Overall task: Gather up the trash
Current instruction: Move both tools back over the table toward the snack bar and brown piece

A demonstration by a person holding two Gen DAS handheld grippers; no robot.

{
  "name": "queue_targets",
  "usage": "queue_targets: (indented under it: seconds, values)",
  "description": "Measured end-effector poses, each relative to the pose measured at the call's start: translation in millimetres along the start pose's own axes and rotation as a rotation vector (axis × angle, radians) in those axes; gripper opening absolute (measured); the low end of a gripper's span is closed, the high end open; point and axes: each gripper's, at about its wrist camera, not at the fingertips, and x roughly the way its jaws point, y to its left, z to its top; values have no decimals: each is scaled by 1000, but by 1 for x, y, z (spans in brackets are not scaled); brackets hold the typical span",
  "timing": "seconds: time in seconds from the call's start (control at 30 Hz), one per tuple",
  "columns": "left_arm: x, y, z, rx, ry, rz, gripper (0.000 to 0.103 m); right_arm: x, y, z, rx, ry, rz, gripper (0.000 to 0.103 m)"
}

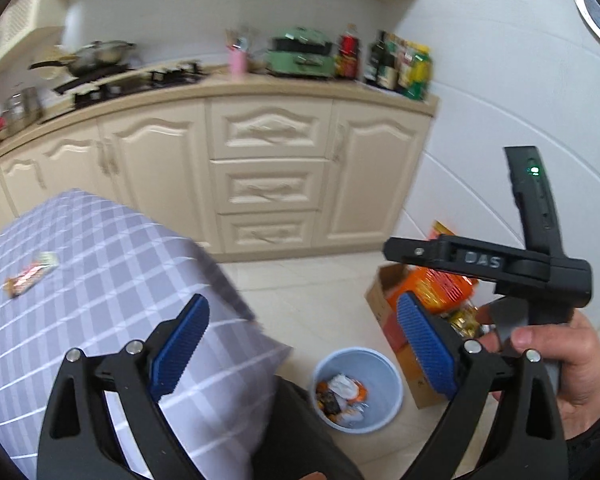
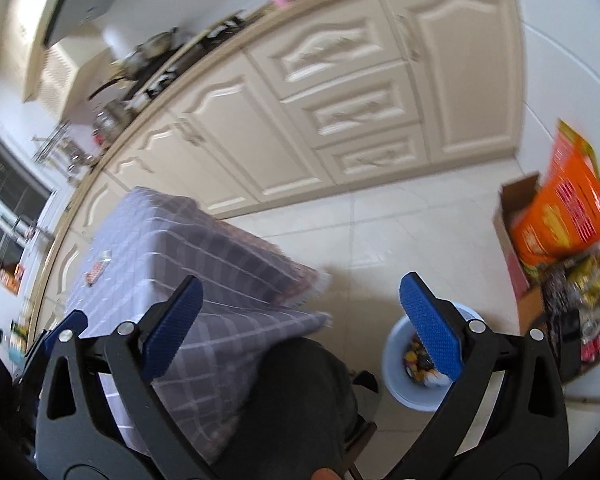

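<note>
One wrapper [image 1: 31,275] is seen lying flat on the checked cloth of the table [image 1: 112,240], up and to the left of the left tongs [image 1: 300,350], well apart from them; its long axis is set on a slant, rising from lower left to upper right; in the right wrist view the same wrapper [image 2: 99,266] is found far to the left of the right tongs [image 2: 300,322], so the left tongs are judged the nearer; both tongs are held wide open and nothing is gripped by either; the bin [image 1: 358,390], already holding scraps, is stood on the floor beside the table corner, below and between the left tongs' pads; no obstacle is seen on the cloth between tongs and wrapper; a box [image 1: 384,296] of bright packets is set on the floor to the right, by the wall; a hand [image 1: 556,364] grasping the other handle is seen at the right edge; cabinets [image 1: 268,184] are ranged behind; both views are blurred.
</note>
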Motion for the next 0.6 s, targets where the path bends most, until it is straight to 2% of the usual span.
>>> queue_targets:
  seconds: [0.17, 0.3, 0.6]
  values:
    - [-32, 45, 3, -70, -68, 74, 93, 10, 61, 6, -100, 4, 69, 97]
    - [-58, 87, 0, -98, -113, 170, 93, 21, 112, 7, -187, 15, 125, 97]
    - [-90, 194, -15, -210, -138, 356, 93, 63, 215, -6, -400, 73, 218, 97]
